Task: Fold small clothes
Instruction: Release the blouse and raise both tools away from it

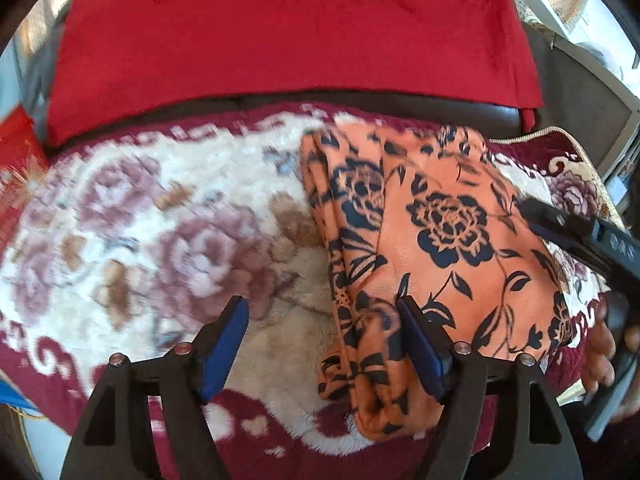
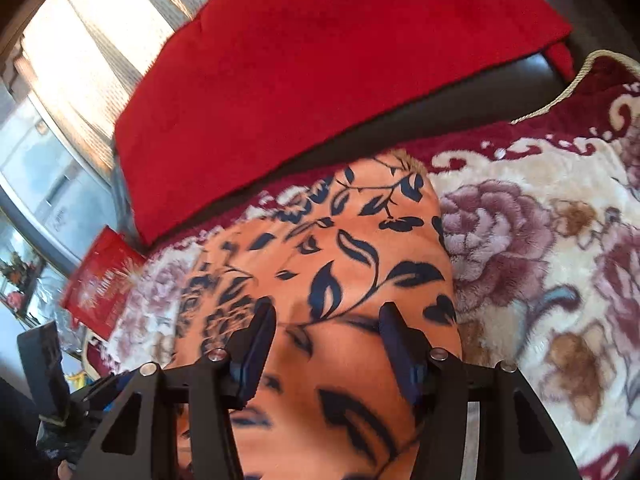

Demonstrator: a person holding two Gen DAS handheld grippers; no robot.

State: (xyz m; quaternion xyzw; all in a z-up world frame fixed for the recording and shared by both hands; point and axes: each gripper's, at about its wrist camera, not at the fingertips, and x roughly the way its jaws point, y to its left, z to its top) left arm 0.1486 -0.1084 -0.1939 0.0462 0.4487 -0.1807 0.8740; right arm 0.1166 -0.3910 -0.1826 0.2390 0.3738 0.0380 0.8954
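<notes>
Both tools are open and holding nothing. My left tool [image 1: 324, 344] hangs with its blue pads spread wide over the near left edge of the folded orange floral garment [image 1: 432, 240]; one pad sits above the stacked fold, the other above the plush rose-patterned blanket [image 1: 160, 248] beside it. My right tool [image 2: 326, 344] hovers above the same garment [image 2: 328, 256] with its pads parted and cloth showing between and below them, though nothing is pinched. In the left view the right tool's dark body [image 1: 576, 232] and the person's hand [image 1: 604, 352] around it come in over the far right corner.

The garment lies on the blanket covering a sofa seat, already doubled into a tidy rectangle with layered edges along its left side. Behind it a red cushion [image 1: 296, 44] leans on the backrest, and a red packet [image 2: 104, 284] lies off to one side.

I judge the fold nearly finished. To do the next step well, I would bring each tool down onto an outer edge, catch all layers together rather than only the top one, and keep clear of the blanket's pile. Lifting both ends evenly should stop the stack sliding apart or skewing.
</notes>
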